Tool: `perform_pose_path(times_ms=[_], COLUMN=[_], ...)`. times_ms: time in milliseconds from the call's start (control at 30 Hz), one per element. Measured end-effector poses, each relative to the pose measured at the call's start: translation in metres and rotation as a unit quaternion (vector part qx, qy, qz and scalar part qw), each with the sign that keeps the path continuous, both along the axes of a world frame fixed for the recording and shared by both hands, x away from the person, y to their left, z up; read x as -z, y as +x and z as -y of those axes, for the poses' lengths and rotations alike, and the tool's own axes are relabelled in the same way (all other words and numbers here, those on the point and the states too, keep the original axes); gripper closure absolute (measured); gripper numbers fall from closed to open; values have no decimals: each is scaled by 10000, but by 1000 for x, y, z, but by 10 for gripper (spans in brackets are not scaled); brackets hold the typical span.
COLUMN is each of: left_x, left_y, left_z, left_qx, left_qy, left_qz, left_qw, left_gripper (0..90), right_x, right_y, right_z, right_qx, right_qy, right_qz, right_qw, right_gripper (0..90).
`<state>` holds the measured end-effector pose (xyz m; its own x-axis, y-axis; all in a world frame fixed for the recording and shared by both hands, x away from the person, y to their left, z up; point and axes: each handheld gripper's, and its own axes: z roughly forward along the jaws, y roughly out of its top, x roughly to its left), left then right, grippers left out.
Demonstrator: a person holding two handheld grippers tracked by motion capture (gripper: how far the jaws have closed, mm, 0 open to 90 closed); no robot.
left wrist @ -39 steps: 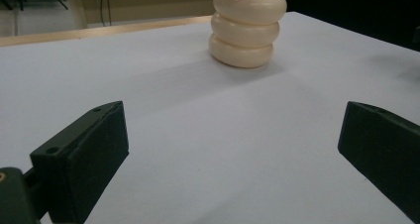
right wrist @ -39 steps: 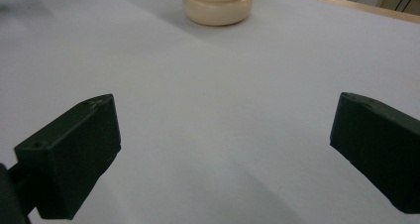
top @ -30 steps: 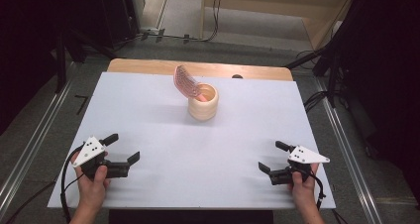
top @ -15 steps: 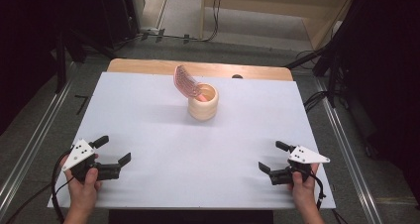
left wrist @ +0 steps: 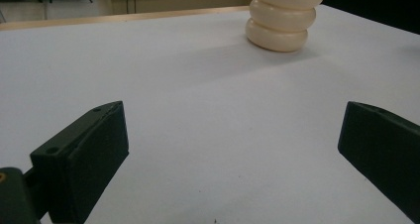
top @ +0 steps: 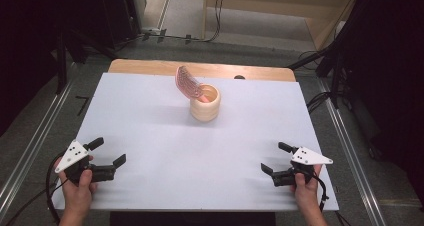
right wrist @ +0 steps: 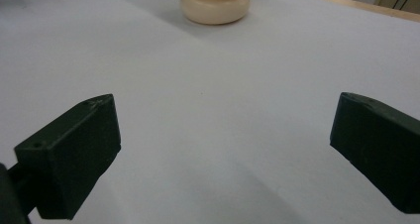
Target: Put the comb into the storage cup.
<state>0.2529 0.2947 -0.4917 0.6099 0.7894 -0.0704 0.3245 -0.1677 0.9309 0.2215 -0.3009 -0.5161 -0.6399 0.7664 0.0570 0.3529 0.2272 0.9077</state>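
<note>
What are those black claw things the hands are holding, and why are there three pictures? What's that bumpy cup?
Those are hand-held grabbers. A person holds the left gripper and the right gripper, and each has two black jaws that can pinch things. Both are open and hold nothing. One picture comes from a camera up high, looking down on the white table. The other two come from small cameras riding on each grabber, so you see its own jaws at the bottom. Far from both grabbers stands a cream ribbed cup with a pink slotted spatula leaning out of it.
</note>
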Motion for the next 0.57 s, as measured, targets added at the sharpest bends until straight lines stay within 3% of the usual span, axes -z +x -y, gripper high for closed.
perform_pose_path(times_ms=[267,400,567], left_x=[2,1,1], left_y=[-2,-4,-6], left_z=[9,6,-1], left_qx=[70,41,70], left_qy=[310,218,-97], left_qz=[81,150,154], left_qw=[9995,9996,9998], left_gripper=[0,0,0], right_x=[0,1,1], right_y=[0,0,-2], right_z=[-2,-3,-3], right_qx=[1,60,86], right_qy=[-93,-158,-172], right_qz=[1,0,64], right_qw=[10000,9999,9998], right_gripper=[0,0,0])
